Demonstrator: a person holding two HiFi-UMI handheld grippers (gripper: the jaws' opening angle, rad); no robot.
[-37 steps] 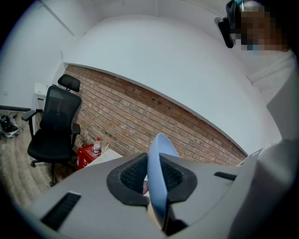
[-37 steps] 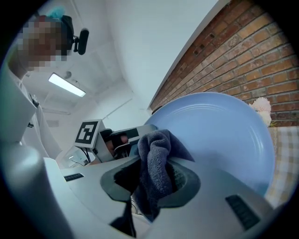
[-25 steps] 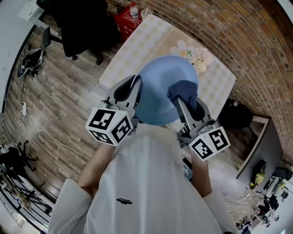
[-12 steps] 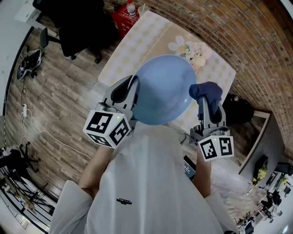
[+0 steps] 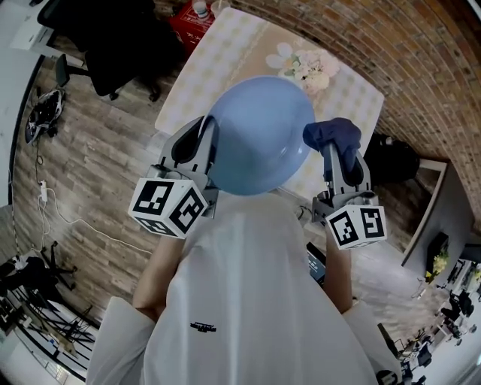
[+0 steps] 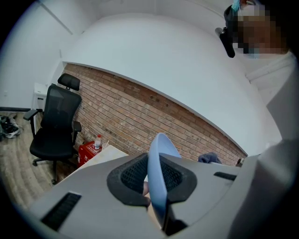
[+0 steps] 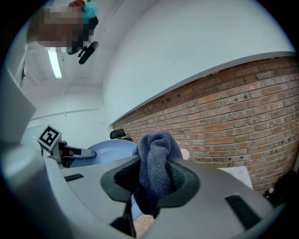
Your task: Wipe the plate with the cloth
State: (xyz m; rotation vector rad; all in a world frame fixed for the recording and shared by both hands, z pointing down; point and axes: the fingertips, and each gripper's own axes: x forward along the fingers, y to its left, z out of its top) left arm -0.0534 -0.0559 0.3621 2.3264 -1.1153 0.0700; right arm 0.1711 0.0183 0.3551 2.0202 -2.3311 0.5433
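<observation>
A light blue plate (image 5: 259, 135) is held up in the air above the table, its underside toward the head camera. My left gripper (image 5: 201, 150) is shut on its left rim; in the left gripper view the plate (image 6: 158, 172) stands edge-on between the jaws. My right gripper (image 5: 340, 154) is shut on a dark blue cloth (image 5: 332, 135), which bunches out of the jaws (image 7: 156, 172) just off the plate's right edge. The plate (image 7: 107, 151) shows to the left in the right gripper view.
Below lies a table (image 5: 203, 68) with a pale checked covering and white flowers (image 5: 304, 64) at its far end. A black office chair (image 5: 113, 45) and a red box (image 5: 188, 19) stand on the wooden floor beside a brick wall (image 5: 421, 83).
The right gripper has carried the cloth off the plate's surface to just beyond its right edge. The plate and left gripper have shifted slightly up and away.
</observation>
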